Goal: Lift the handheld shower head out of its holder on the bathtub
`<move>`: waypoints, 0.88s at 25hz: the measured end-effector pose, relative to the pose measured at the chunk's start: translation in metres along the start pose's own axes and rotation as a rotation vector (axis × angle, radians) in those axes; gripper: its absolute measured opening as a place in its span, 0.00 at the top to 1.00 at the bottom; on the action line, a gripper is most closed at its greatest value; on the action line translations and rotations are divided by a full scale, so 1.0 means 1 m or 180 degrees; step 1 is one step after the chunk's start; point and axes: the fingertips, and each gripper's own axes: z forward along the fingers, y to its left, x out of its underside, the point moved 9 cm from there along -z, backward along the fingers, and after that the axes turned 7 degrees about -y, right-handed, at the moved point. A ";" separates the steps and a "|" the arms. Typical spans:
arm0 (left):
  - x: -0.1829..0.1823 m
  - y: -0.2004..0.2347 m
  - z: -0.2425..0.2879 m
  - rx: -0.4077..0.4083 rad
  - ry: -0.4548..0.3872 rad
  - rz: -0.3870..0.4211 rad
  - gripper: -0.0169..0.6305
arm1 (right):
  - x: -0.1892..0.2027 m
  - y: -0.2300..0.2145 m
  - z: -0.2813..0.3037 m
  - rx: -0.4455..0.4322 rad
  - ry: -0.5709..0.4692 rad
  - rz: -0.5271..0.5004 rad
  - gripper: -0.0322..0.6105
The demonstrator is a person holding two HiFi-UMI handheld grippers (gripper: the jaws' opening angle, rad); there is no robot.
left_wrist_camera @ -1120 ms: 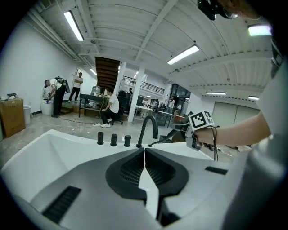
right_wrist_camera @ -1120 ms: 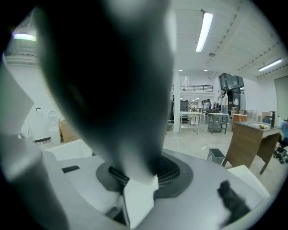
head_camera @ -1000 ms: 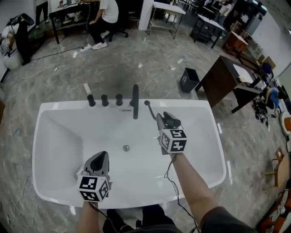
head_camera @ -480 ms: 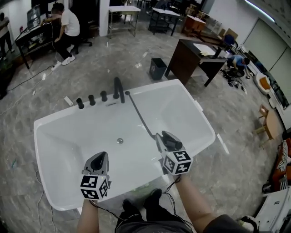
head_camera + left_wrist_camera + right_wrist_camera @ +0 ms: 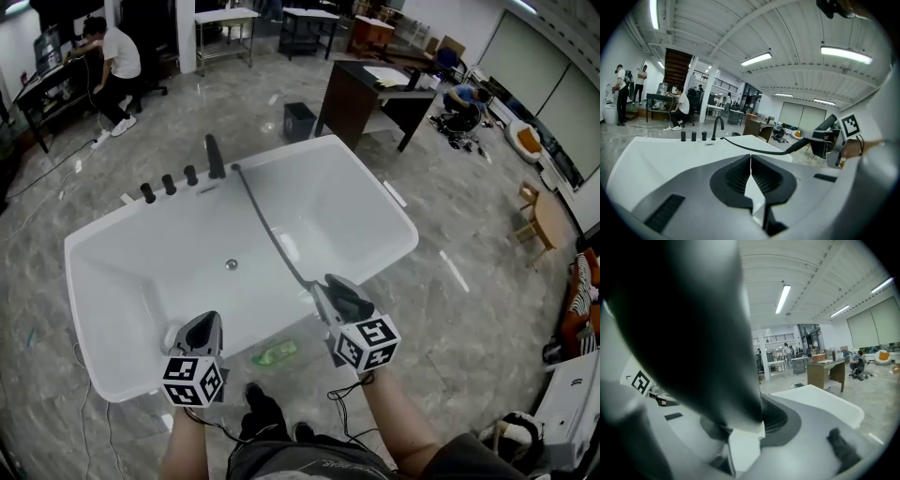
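Observation:
The black handheld shower head (image 5: 343, 296) is out of its holder, and my right gripper (image 5: 328, 287) is shut on its handle over the tub's near right rim. Its black hose (image 5: 267, 230) runs back across the white bathtub (image 5: 375, 202) to the deck beside the black spout (image 5: 214, 155). In the right gripper view the shower head (image 5: 684, 324) fills most of the frame, pinched in the gripper (image 5: 740, 427). My left gripper (image 5: 204, 330) is shut and empty at the near rim. The left gripper view has that gripper (image 5: 750, 161), the hose (image 5: 754, 149) and the shower head (image 5: 820, 129).
Three black knobs (image 5: 169, 185) stand left of the spout, and the drain (image 5: 231, 265) sits in the tub floor. A green item (image 5: 275, 353) lies on the floor by my feet. A dark desk (image 5: 370, 94), a black bin (image 5: 299, 120) and a seated person (image 5: 112, 66) are beyond the tub.
My right gripper has pulled the shower head from the faucet end back to the near rim, drawing the hose out. My left gripper has also drawn back, from over the tub to its near rim.

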 end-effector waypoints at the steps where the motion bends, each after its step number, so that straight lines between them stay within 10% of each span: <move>1: 0.003 -0.014 -0.012 -0.0021 -0.0022 0.0009 0.95 | -0.002 0.001 -0.018 -0.0028 -0.0051 0.0011 0.76; 11: 0.041 -0.157 -0.132 -0.0122 -0.0135 0.0152 0.95 | 0.000 0.000 -0.205 -0.0286 -0.0264 0.0085 0.76; 22: 0.059 -0.206 -0.206 0.0069 -0.0149 0.0181 0.95 | 0.025 0.026 -0.342 -0.0085 -0.0121 0.0279 0.76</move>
